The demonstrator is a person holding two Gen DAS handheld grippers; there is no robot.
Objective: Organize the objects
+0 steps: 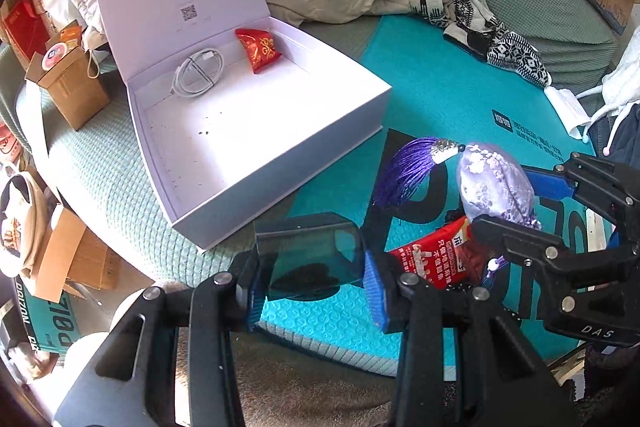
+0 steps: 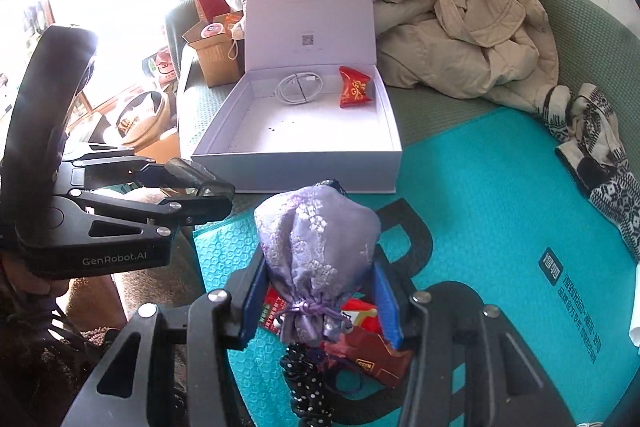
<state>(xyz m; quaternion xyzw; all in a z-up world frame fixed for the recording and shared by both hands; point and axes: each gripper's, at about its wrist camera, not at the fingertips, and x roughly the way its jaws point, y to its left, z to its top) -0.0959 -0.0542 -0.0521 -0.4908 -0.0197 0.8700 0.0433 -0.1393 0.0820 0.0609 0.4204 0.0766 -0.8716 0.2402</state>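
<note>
The lavender brocade pouch [image 2: 316, 259] hangs clamped between the blue fingers [image 2: 254, 301] of the right gripper [image 2: 320, 303], drawstring neck toward the camera, its purple tassel [image 1: 404, 171] trailing out to one side; the left gripper [image 1: 312, 287] points steeply down and its fingers [image 1: 374, 291] grip a dark translucent box [image 1: 308, 251], held clear above the teal mat [image 1: 448, 99]; seen from the right wrist, the left gripper sits at the left edge with a hand [image 2: 24, 283] behind it, its tips near the front left corner of the white box [image 2: 296, 163]; that box lies open on the green cover [image 1: 100, 163], lid standing upright at the back, with a coiled white cable [image 1: 198, 71] and a red packet [image 1: 258, 49] against its rear wall and the front of its floor bare; below the pouch lie a red snack packet [image 1: 436, 255] and a black dotted item [image 2: 306, 383] on the mat; beige coats [image 2: 460, 27] crowd the far side; a patterned knit [image 2: 592, 163] lies at the mat's right edge; the mat between is open.
</note>
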